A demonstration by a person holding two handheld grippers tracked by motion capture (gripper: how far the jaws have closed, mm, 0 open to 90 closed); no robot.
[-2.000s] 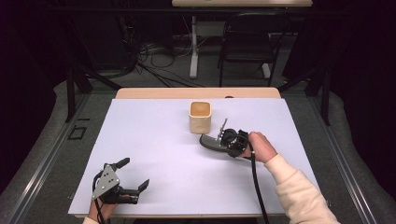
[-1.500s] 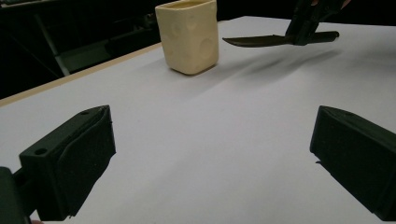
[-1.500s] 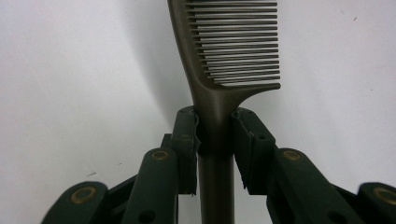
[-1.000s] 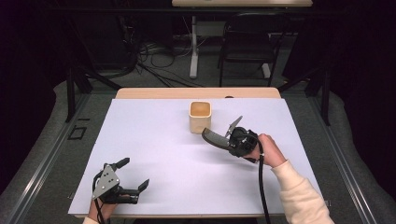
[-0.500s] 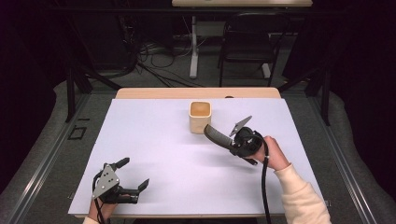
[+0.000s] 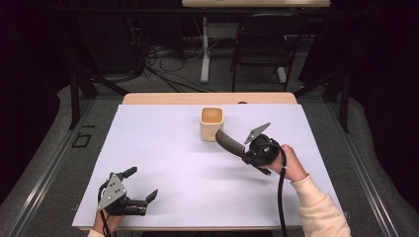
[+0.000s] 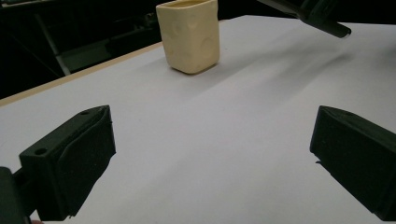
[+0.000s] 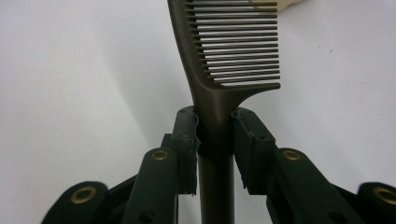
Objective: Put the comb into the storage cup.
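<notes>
A dark comb (image 6: 229, 142) (image 8: 229, 51) is held above the table, its toothed end pointing up-left toward a cream square cup (image 6: 212, 123) (image 7: 188, 35) at the table's far middle. My right gripper (image 6: 247, 153) (image 8: 214, 133) is shut on the comb's handle, just right of the cup and lifted off the white sheet. My left gripper (image 6: 140, 186) (image 7: 212, 158) rests at the near left corner, open, with nothing between its jaws. In the left gripper view the cup stands ahead and the right gripper's tool (image 7: 322, 18) shows at the top right.
A white sheet (image 6: 173, 163) covers the table, with a wooden strip (image 6: 207, 98) bare along the far edge. A black chair (image 6: 262, 44) and cables lie on the floor beyond the table. A cable (image 6: 281, 197) trails from the right gripper along the sleeve.
The right gripper has lifted the comb off the table and tilted it up, moving slightly right and toward the cup. The left gripper has stayed put.
</notes>
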